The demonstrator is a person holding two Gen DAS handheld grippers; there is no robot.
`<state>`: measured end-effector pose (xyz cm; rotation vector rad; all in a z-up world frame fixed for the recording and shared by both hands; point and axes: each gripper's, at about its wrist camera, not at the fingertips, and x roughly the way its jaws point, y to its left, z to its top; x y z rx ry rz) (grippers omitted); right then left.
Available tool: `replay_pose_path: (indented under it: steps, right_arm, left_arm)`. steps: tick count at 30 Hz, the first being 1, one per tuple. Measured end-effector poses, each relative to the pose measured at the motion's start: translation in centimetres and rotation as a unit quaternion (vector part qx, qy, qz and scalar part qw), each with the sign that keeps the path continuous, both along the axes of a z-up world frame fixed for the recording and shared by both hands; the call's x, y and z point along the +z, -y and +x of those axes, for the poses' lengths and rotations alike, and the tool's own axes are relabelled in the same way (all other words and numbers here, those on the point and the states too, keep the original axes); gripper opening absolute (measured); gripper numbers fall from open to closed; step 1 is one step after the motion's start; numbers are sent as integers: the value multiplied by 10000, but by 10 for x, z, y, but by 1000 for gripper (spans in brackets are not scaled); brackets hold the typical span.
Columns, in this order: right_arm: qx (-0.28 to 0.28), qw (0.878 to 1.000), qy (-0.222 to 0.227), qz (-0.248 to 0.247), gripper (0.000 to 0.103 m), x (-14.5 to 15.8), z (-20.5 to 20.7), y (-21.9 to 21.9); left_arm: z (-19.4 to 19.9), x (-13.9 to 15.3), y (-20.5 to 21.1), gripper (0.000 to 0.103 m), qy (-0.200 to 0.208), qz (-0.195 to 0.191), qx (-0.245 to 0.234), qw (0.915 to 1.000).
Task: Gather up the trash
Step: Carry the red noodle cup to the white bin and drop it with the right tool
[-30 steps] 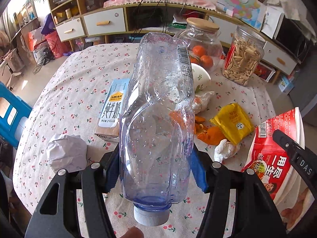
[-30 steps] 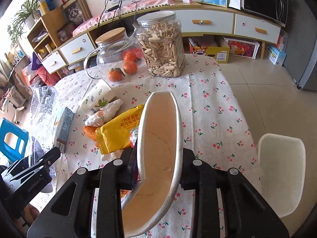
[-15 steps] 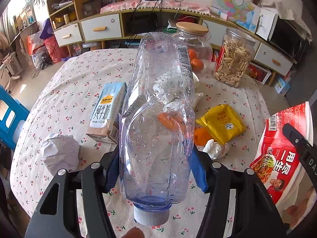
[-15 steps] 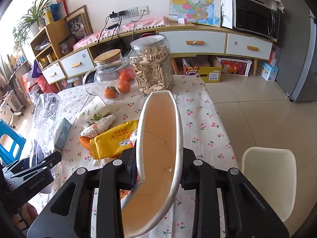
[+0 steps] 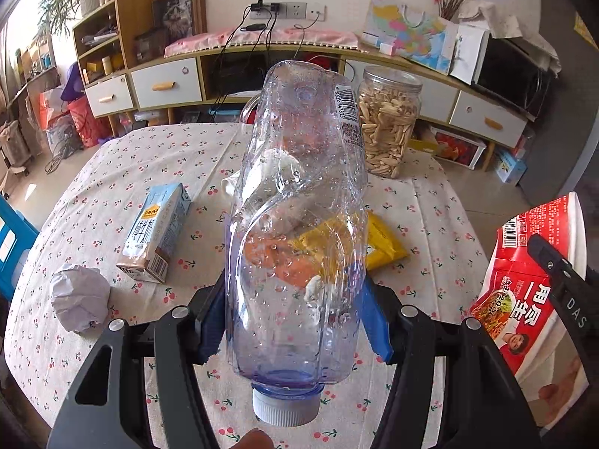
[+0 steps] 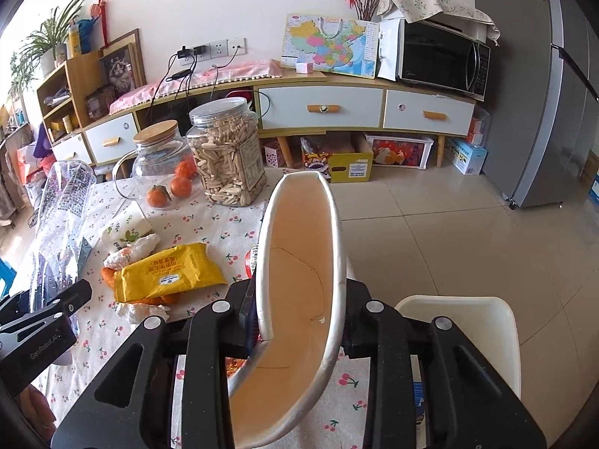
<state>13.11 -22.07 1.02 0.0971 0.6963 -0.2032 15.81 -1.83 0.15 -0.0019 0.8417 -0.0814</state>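
Glossy clear plastic bottle (image 5: 295, 224), matt paper bowl (image 6: 299, 299), printed cloth tablecloth (image 5: 93, 194).

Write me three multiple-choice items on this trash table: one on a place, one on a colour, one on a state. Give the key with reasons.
1. Where does the crumpled paper ball lie?
A. On the tablecloth, near the milk carton
B. Inside the jar of seeds
C. On the white chair

2. What colour is the flat snack packet?
A. Green
B. Yellow
C. Black

3. What is the state of the clear plastic bottle?
A. Standing upright on the table
B. Lying flat beside the carton
C. Clamped in the left gripper, cap toward the camera

Key:
1 A, the ball sits on the cloth just left of the carton.
2 B, its wrapper is plainly yellow.
3 C, the blue pads press on both its sides.
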Motion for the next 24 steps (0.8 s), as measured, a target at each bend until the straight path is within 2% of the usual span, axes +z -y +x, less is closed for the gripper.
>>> replay_pose_path:
  steps: [9,19,24]
  right_arm:
    - [-351,9991,109,-195,30,1,-20,35]
    - [-884,9957,83,-270,30,-2,-39,88]
    - [-1199,9924,23,-273,30,-6,-48,116]
  left_arm:
    - [-14,7,52,60,351,16,-377,9987]
    - [-26,-3,100,60,417,191,-829,9955]
    - [-35,-10,122,60,357,137,-1001,9942]
